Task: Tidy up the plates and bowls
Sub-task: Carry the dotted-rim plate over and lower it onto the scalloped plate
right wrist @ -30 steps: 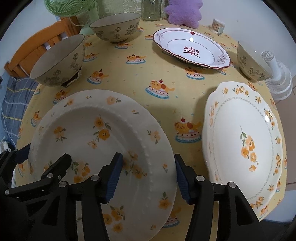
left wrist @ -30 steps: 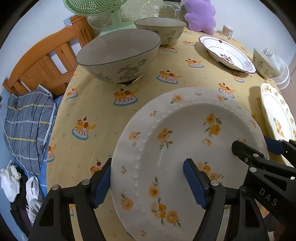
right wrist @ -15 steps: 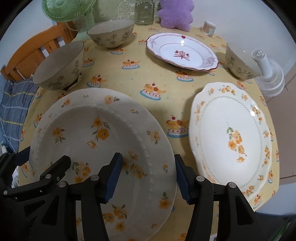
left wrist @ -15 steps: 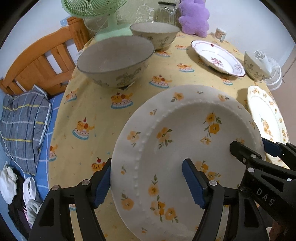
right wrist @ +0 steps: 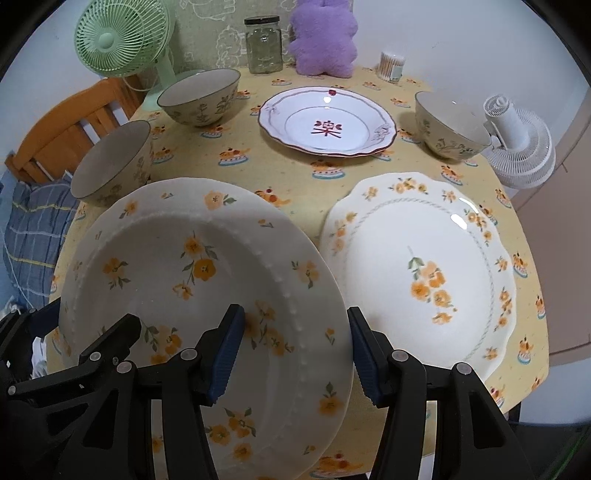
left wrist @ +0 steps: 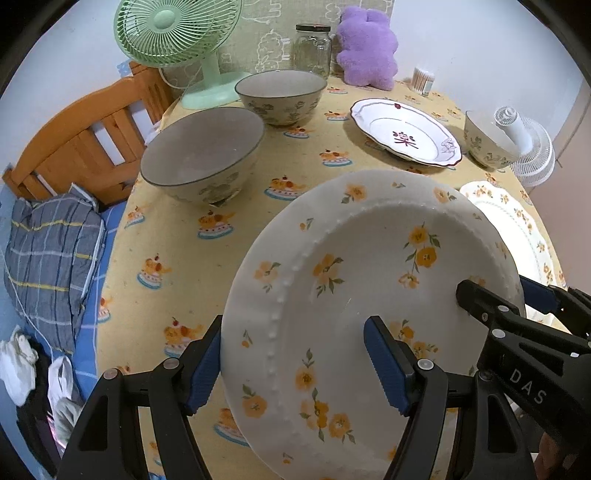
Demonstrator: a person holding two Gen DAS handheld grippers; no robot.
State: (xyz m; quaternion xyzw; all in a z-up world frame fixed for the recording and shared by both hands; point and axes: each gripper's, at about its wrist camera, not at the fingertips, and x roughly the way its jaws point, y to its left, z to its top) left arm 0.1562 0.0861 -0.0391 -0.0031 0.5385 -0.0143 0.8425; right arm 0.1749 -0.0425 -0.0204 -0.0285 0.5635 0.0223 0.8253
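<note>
Green fan [left wrist: 177,33], glass jar [left wrist: 312,50], purple plush [left wrist: 367,48], white fan [right wrist: 519,147], cotton swabs [right wrist: 392,65].

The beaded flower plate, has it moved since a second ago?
Yes. The beaded flower plate has lifted off the tablecloth; its right rim now overlaps the scalloped plate.

Black plastic left gripper [left wrist: 293,363], blue ribbed pads [left wrist: 384,369] at its fingertips, silver screws along the arms. At three o'clock, the right gripper [right wrist: 293,352], matching build, white "DAS" lettering.
</note>
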